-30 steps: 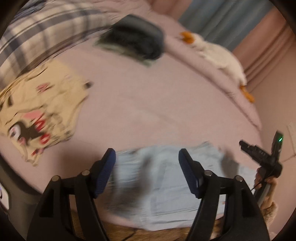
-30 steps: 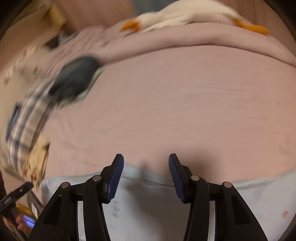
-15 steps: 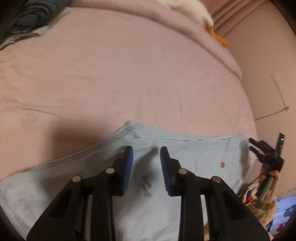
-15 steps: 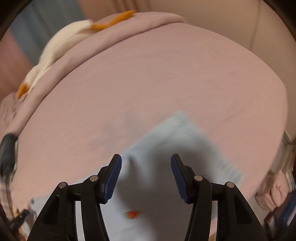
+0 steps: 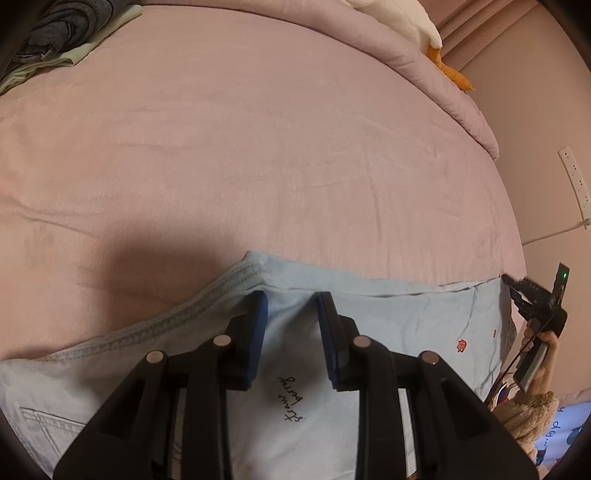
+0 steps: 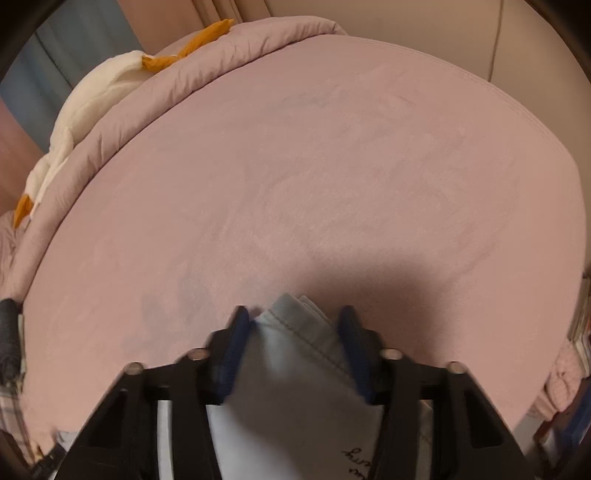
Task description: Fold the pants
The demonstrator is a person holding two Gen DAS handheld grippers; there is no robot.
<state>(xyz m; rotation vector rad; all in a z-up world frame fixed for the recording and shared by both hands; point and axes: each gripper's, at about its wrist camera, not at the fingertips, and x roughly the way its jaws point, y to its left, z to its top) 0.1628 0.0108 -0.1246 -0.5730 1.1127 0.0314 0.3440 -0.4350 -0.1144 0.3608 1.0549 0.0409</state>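
Light blue pants (image 5: 388, 325) lie flat on the pink bed at its near edge, with black script lettering and a small red print. My left gripper (image 5: 291, 306) stands over the pants near the stitched waistband, its jaws a narrow gap apart with fabric lying between them, not pinched. My right gripper (image 6: 293, 325) is over a bunched corner of the pants (image 6: 295, 325), its jaws apart on either side of the folded hem. The right gripper also shows in the left wrist view (image 5: 532, 299) at the pants' right end.
The pink bed sheet (image 5: 258, 147) stretches far ahead. A rolled pink duvet (image 6: 155, 96) with a white and orange plush goose (image 6: 85, 107) lies at the back. Dark folded clothes (image 5: 59, 33) sit at the far left. A wall with a power strip (image 5: 576, 181) stands to the right.
Both grippers have swung down onto the pants. The left jaws narrowed from wide open. The right gripper moved from over the flat fabric to the bunched corner.
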